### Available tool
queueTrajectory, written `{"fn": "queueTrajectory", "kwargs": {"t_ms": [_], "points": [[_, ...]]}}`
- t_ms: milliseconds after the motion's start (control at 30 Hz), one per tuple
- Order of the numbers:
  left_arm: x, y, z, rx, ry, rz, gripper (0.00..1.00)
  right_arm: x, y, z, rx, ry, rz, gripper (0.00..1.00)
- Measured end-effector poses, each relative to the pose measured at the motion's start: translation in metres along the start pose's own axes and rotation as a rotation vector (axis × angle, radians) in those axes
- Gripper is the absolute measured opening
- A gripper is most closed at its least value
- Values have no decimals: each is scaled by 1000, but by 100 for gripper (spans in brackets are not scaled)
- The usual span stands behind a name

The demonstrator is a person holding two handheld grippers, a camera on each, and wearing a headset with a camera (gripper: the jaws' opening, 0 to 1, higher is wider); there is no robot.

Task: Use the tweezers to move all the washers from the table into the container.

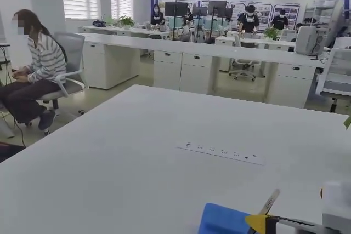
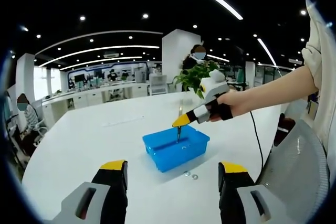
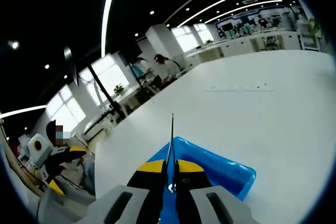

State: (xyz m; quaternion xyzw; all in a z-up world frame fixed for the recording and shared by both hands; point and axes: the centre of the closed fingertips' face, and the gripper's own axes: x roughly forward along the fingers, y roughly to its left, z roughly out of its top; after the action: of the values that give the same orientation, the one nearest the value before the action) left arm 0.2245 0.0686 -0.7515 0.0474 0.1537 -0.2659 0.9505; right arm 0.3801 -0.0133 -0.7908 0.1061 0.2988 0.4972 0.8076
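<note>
A blue container [image 2: 176, 148] [image 1: 225, 220] [image 3: 226, 174] stands on the white table [image 1: 137, 157]. Two small washers [image 2: 191, 174] lie on the table just in front of it, toward my left gripper. My right gripper [image 2: 182, 120] [image 3: 169, 167] [image 1: 258, 223] is shut on the tweezers [image 2: 179, 129] [image 3: 170, 135] [image 1: 269, 202], whose tips point down into the container. Whether the tips hold a washer is too small to tell. My left gripper [image 2: 173, 174] [image 3: 65, 169] hangs open in front of the container, nothing between its jaws.
A socket strip [image 1: 222, 152] is set into the table beyond the container. A potted plant [image 2: 194, 77] stands at the table's far edge. A grey office chair [image 2: 294, 150] is beside the table. A person [image 1: 38, 75] sits on a chair at the left.
</note>
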Motion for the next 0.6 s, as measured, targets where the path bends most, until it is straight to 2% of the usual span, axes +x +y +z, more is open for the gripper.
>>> {"fn": "queueTrajectory", "kwargs": {"t_ms": [367, 600], "points": [[0, 1, -1, 1, 3, 2, 70, 9, -15, -10, -28, 41, -42, 3], [0, 1, 0, -5, -1, 3, 70, 14, -21, -22, -68, 88, -59, 3]]}}
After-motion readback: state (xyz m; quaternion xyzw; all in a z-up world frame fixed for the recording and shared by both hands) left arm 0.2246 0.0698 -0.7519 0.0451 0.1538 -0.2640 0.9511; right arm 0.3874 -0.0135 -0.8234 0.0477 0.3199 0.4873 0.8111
